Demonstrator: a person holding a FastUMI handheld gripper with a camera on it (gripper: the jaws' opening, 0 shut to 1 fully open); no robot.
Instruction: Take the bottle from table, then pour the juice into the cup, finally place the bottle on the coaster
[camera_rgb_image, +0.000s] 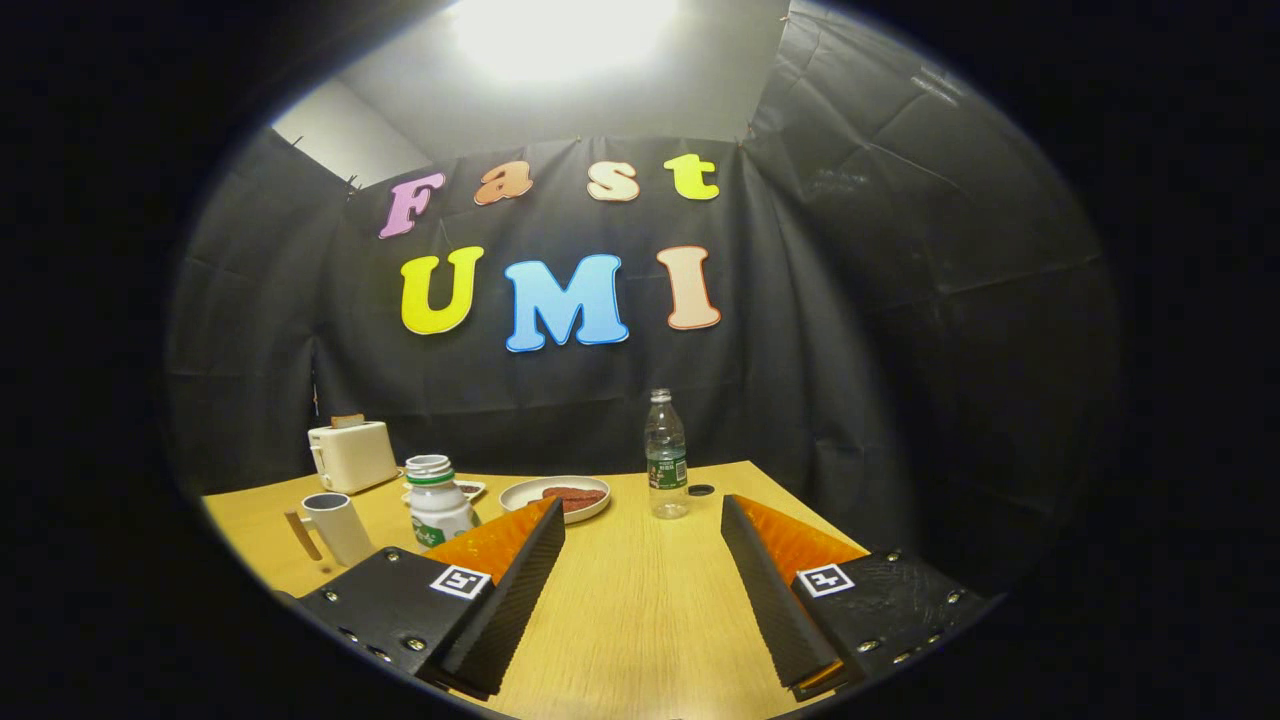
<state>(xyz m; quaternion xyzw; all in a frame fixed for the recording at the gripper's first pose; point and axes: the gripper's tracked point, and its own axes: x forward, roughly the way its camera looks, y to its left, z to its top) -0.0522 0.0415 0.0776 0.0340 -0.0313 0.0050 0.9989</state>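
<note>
Five objects stand on the wooden worktop (640, 600) beyond the tongs (643, 512), whose two fingers are spread wide apart with bare wood between them and nothing in their hold. Leftmost, at the far left corner of the worktop against the booth wall, sits a cream toaster (350, 455) with a slice of bread (347, 420) showing at its top. Nearer the left edge stands a pale cup (336, 527), upright, its handle turned to the left. Just right of the cup, and partly hidden behind the left finger (520, 570), stands a squat white jar (437, 502) with a green band below its cap. Farther right, toward the back edge, lies a shallow white plate (540, 490) carrying dark reddish food (574, 496). To the right of the plate the bottle (666, 455), clear, capped and green-labelled, stands upright near the back edge, ahead of the gap between the fingers and well apart from both. A small dark round disc (701, 490) lies flat just beside the base of the bottle, on its right; whether it is the coaster cannot be told. The right finger (765, 570) frames the scene on that side.
</note>
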